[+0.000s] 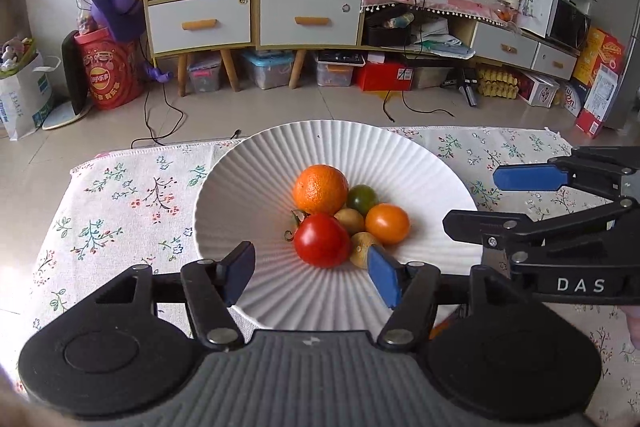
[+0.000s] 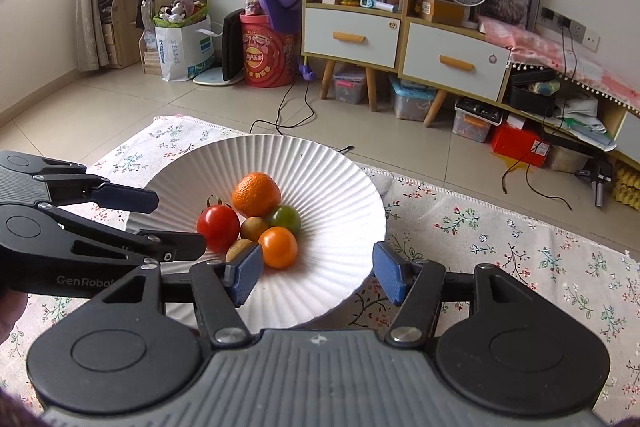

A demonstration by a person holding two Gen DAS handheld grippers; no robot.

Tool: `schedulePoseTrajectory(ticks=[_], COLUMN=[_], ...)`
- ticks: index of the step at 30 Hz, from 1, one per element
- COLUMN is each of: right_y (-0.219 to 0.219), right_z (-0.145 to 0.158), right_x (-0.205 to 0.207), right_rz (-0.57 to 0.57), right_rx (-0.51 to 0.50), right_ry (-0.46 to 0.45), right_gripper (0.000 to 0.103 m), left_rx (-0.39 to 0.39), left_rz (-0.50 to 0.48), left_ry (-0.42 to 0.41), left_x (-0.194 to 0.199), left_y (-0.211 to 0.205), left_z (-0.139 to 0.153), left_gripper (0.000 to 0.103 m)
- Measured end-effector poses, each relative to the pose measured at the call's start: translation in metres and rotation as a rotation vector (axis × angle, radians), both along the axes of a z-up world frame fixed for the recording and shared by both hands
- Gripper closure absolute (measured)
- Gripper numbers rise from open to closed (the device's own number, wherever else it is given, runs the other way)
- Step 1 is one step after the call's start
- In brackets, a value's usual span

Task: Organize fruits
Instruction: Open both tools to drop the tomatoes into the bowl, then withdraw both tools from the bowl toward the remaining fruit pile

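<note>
Fruits [image 1: 340, 219] on plate [image 1: 420, 155]; floral tablecloth [image 1: 120, 195]

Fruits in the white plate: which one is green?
The small round green fruit on the far side of the pile, wedged between the big orange and the smaller orange-coloured fruit. The others are red, orange or brownish.
</note>
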State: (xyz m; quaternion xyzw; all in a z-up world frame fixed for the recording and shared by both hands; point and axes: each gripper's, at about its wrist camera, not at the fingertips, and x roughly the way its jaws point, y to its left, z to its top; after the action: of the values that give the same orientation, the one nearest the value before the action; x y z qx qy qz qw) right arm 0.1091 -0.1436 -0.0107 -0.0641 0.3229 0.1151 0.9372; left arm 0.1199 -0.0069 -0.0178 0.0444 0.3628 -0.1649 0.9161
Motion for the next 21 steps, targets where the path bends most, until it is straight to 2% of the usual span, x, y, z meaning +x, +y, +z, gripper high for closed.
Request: schedulePoseTrajectory(ticks=[6,15,21], right_y=[0.000,0.000,0.000], right_z=[0.004,0.016,0.016], right_x=[-0.016,-0.043,-0.054], right_rz=[-0.025,-0.044,-0.045], right_rx=[0.010,0.036,0.027], right_ry=[0.016,0.005,-0.003], right_gripper=[0.030,0.013,0.009], left_rx=[-0.008,0.014,0.016], left_rz=[0.023,0.045,0.053], left_ry=[0.001,0.016,0.016], left_x=[-0.020,-0.051,-0.067], left_y=[0.008,0.010,0.014], left_z=[0.009,0.017,0.016], left_gripper=[0.021,0.011,0.005])
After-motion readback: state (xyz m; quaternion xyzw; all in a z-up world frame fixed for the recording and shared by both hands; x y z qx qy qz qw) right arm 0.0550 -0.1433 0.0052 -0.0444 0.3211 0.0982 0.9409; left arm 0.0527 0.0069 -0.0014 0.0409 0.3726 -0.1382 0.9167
